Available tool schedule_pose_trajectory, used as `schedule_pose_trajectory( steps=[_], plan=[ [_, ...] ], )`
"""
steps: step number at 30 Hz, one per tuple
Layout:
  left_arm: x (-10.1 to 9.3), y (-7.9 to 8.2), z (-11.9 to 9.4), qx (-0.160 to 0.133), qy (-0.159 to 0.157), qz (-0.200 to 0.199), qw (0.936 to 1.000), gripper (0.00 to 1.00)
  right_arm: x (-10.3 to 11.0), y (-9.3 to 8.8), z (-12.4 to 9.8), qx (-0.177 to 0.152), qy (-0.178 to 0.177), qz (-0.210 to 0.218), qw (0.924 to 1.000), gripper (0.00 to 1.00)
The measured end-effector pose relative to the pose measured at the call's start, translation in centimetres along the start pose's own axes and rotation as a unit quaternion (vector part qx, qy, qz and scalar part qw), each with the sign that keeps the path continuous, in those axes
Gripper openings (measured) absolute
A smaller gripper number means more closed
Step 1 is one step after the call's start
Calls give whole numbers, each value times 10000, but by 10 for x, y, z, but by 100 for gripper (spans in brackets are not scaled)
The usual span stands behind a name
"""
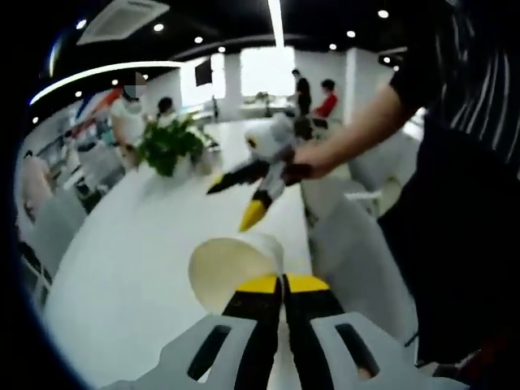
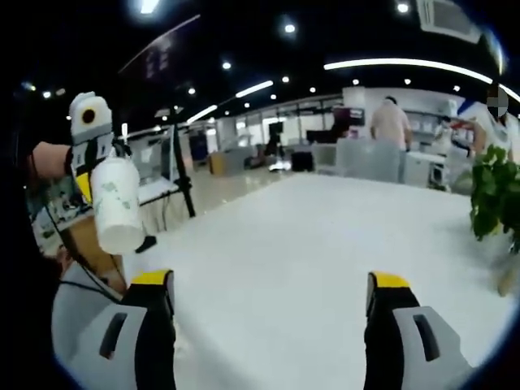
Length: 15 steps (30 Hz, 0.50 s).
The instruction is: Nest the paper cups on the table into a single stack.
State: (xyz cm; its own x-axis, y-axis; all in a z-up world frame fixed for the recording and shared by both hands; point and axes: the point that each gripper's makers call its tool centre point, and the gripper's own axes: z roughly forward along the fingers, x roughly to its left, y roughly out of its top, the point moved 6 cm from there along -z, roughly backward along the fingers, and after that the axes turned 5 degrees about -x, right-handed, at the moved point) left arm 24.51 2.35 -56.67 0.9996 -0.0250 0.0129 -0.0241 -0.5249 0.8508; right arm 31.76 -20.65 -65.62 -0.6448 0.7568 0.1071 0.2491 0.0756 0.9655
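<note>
- Your left gripper (image 1: 283,282) is clamped on the rim of a paper cup (image 1: 231,272), held above the white table (image 1: 138,268).
- Your right gripper (image 2: 268,284) has its jaws spread wide, nothing between them.
- A potted plant (image 1: 171,146) sits far across the table.

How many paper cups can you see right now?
1. The paper cup is clamped in the left gripper, held up above the white table; it also appears at the left of the right gripper view. Others may be out of frame.
</note>
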Motion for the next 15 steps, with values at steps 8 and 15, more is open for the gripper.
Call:
schedule_pose_trajectory(
  steps=[8, 15],
  plan=[
    [0, 1, 7, 585, -283, 403, 9971, 0, -4, -2, -4, -37, -62, 51, 10000, 95],
    [-9, -7, 19, 1047, -591, 795, 9896, 0, -7, -7, -8, -40, -117, 135, 9998, 95]
  ],
)
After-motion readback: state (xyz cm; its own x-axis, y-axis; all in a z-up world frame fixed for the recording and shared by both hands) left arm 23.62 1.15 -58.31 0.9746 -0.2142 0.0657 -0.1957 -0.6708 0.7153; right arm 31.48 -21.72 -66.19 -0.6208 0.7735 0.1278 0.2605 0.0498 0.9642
